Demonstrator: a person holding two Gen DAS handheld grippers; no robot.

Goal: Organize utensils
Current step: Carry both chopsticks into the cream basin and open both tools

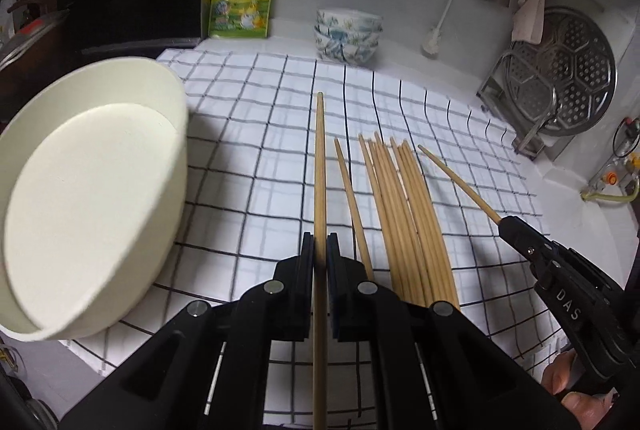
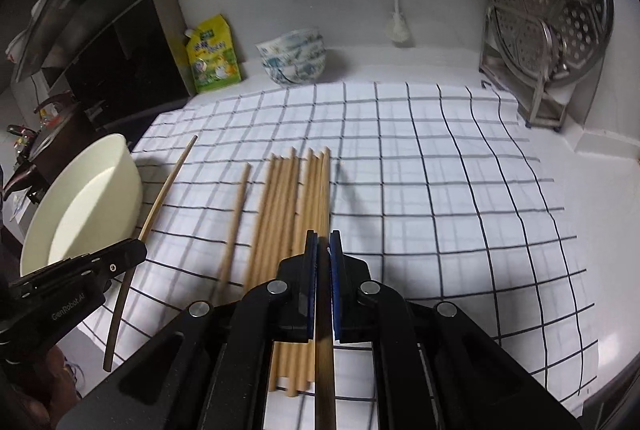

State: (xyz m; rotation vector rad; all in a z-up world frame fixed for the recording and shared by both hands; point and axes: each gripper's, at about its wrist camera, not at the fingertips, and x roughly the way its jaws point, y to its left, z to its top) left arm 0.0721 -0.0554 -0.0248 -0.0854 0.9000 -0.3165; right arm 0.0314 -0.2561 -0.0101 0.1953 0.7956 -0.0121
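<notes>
Pick-up step — I have the left gripper [image 1: 320, 250] and right gripper [image 2: 324, 250] each clamped on one chopstick [image 1: 319, 166]; next, carry to the cream tub [image 1: 92, 190] at nine o'clock.

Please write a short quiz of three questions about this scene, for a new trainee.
1. True or false: the left gripper and the right gripper each hold one chopstick.
2. Which container stands at the left edge of the checked cloth? A) a metal pot B) a cream tub C) a glass jar
3. Fill in the word: the bundle of chopsticks lies on the cloth between the two ______.

Key:
1. True. The left chopstick and the right chopstick are each clamped between shut jaws.
2. B.
3. Grippers.
</notes>
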